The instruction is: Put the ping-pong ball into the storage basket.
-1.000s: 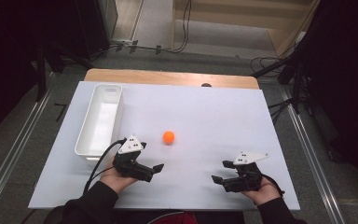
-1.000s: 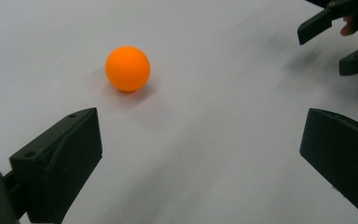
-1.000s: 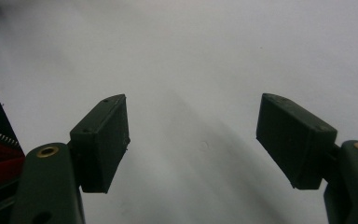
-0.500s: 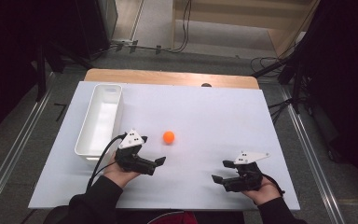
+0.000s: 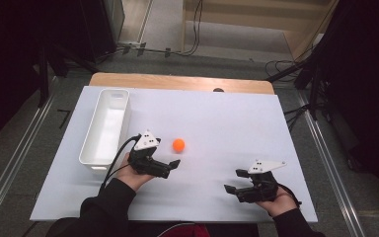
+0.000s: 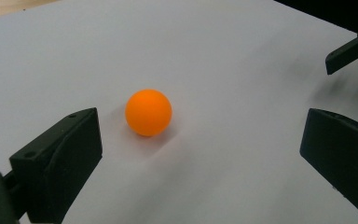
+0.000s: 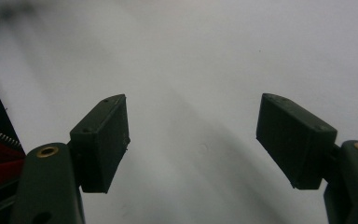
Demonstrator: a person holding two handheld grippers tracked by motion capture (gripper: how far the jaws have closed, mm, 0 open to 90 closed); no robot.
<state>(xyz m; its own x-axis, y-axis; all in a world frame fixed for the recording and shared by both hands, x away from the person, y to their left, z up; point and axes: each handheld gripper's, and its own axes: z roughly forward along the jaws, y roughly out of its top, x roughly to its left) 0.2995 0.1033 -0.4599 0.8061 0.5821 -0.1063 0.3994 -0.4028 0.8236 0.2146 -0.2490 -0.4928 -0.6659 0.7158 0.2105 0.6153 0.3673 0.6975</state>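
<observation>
Item: orange ball (image 6: 148,112), mid-surface just beyond my wide-jawed left gripper (image 5: 170,167); I judge it light, smooth, roll-prone, best pinched across its widest middle; right gripper (image 5: 234,187) wide, empty, near right.

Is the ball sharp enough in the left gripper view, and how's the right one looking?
Left gripper view: orange ball sharp, soft shadow beneath. Right gripper view: white table hazy, darker at the top left corner.
</observation>
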